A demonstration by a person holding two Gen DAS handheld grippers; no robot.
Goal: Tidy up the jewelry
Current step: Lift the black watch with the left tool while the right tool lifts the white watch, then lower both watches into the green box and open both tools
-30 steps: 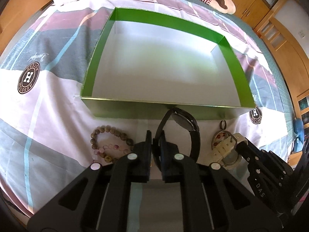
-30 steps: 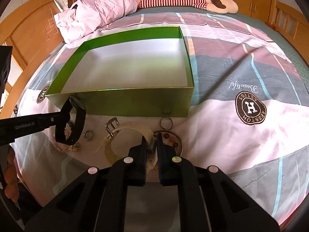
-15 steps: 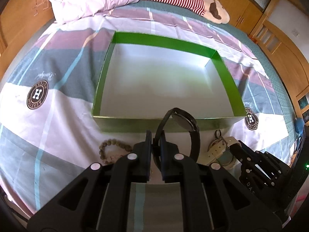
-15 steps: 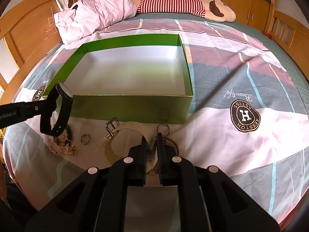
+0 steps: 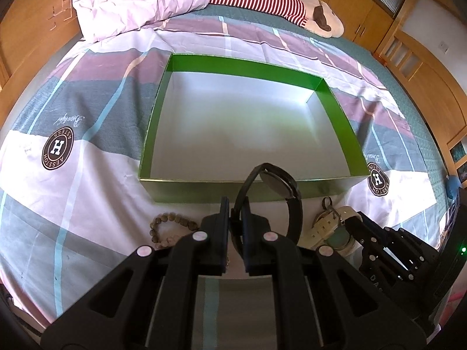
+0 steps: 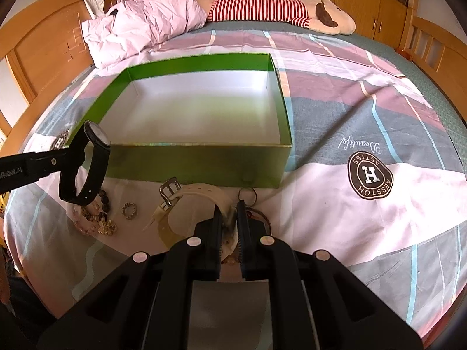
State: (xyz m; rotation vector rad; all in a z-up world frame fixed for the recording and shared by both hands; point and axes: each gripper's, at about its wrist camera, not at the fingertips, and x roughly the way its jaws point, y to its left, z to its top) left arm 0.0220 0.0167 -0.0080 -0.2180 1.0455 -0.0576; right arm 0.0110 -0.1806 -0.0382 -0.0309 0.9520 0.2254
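My left gripper [image 5: 235,213] is shut on the strap of a black watch [image 5: 277,183], which hangs in the air just before the front wall of the green box [image 5: 335,116]. The right wrist view shows that black watch [image 6: 93,163] at the left, lifted off the bedsheet in the left gripper [image 6: 77,157]. My right gripper [image 6: 228,215] is down on the bed, shut on the strap of a cream watch [image 6: 201,195] lying in front of the green box [image 6: 198,166]. The box's white inside holds nothing.
A brown bead bracelet [image 5: 169,227] lies on the sheet left of my left gripper. Beads [image 6: 96,218], a small ring [image 6: 130,206] and a key ring [image 6: 248,195] lie near the cream watch. A pink pillow [image 6: 140,23] and a striped plush toy [image 6: 262,8] sit beyond the box.
My left gripper has risen with the black watch, lifting it off the bedsheet to the height of the box's rim. The right gripper has stayed on the cream watch.
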